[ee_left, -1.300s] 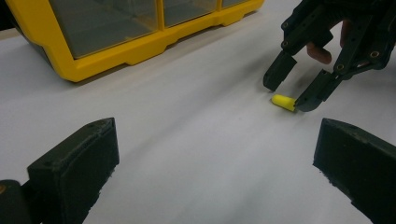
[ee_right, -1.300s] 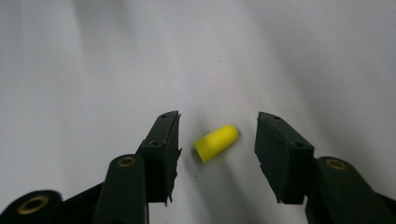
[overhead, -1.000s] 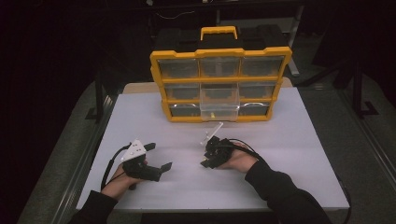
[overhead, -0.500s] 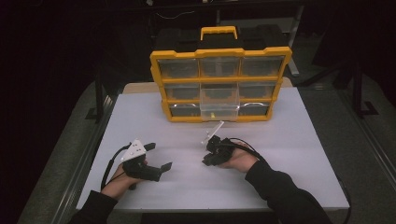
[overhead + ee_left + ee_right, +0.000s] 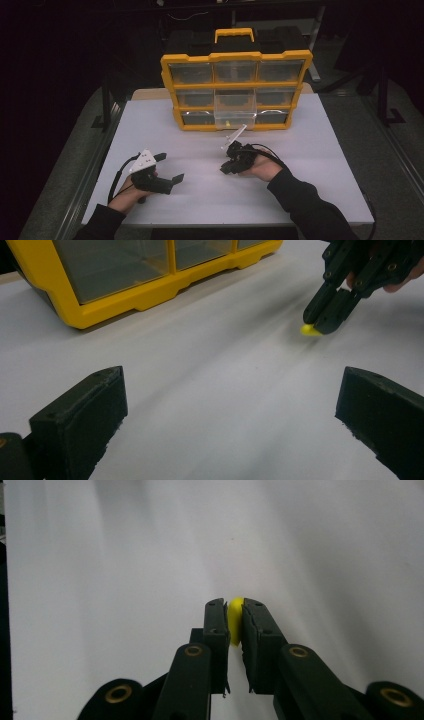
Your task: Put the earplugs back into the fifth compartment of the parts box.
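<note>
A small yellow piece (image 5: 235, 617) is pinched between the black pads of my right gripper (image 5: 234, 605), whose jaws have just been closing on it. In the left gripper view the same yellow piece (image 5: 308, 330) pokes out at the tips of the right gripper (image 5: 320, 324), low over the white table. From above, the right gripper (image 5: 226, 169) sits mid-table, pointing left and down. My left gripper (image 5: 171, 167) rests at the front left, its jaws wide apart with nothing between them (image 5: 230, 405).
A yellow organizer (image 5: 235, 90) with clear drawers stands at the back of the white table (image 5: 200, 200). Its lower middle drawer (image 5: 235, 112) is pulled out, with something small and yellow inside. A dark carrying case stands behind it.
The right gripper's jaws look closer together than a second ago, and the hand has shifted only slightly. The left hand has not moved.
</note>
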A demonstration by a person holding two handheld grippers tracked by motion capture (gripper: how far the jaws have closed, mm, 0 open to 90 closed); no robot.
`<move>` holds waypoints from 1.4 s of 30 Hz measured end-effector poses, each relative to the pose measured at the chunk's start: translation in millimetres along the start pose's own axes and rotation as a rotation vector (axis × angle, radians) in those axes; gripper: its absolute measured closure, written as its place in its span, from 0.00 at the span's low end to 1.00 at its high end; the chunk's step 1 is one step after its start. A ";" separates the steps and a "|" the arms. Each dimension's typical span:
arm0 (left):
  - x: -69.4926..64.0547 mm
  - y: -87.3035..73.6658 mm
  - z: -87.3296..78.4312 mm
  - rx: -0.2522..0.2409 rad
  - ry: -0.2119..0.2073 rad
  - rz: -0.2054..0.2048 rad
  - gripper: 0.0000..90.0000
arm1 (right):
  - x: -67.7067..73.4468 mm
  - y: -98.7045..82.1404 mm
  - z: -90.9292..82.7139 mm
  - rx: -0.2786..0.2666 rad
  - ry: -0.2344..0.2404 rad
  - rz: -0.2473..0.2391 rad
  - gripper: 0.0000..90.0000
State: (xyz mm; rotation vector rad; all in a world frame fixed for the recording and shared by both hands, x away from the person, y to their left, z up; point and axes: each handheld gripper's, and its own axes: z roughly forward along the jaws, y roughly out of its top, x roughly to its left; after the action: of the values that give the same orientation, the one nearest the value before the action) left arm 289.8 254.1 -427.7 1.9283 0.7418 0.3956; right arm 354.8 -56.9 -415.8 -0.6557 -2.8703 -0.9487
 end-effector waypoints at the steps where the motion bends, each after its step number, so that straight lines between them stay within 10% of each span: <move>1: 0.0 0.0 0.0 0.000 0.000 0.000 0.00 | -0.2 -0.2 -2.7 -0.005 0.002 0.008 0.89; 42: 1.3 -1.2 1.0 0.007 0.004 -0.006 0.00 | -45.4 -11.3 -137.9 -0.126 -0.139 0.052 0.89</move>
State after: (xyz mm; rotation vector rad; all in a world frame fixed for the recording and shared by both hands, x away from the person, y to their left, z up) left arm 290.9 254.6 -429.2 1.9315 0.7523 0.3933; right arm 379.6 -162.1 -318.3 -0.8347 -2.9125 -1.1271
